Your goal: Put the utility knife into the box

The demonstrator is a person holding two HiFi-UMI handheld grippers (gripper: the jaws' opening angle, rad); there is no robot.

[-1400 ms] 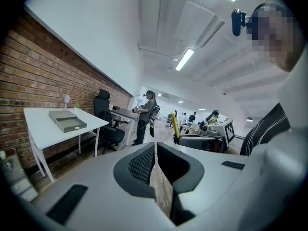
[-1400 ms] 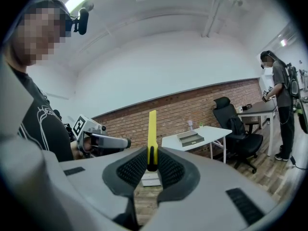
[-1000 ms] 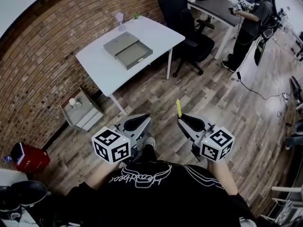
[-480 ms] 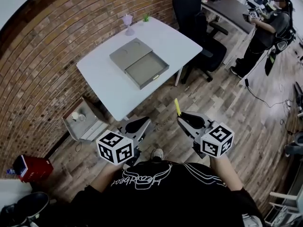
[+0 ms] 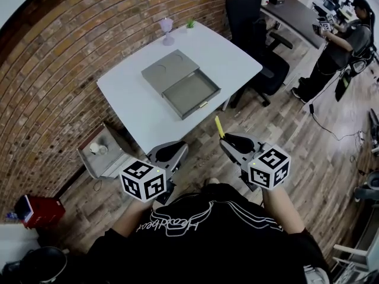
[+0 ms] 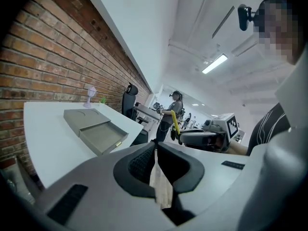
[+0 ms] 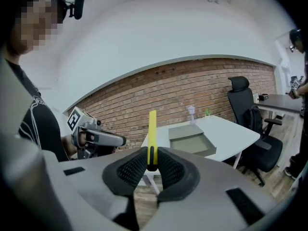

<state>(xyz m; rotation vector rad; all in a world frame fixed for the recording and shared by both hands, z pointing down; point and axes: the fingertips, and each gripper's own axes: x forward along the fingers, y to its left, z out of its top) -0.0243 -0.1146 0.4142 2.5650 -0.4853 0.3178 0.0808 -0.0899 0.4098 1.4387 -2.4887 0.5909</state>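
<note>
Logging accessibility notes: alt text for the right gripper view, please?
The right gripper is shut on a yellow utility knife that sticks up between its jaws. Beyond, an open grey box lies on a white table before a brick wall, a black office chair at right.

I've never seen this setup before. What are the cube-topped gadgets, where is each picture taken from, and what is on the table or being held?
There is no robot here. A person holds a two-jaw gripper in each hand, and the marker cubes are part of those grippers. The head view looks down from the person's head. Each gripper view looks along that gripper's own jaws. The left gripper is shut and empty. The right gripper is clamped on a yellow utility knife. Ahead, the white table carries an open grey box, a purple glass and a tiny plant.
</note>
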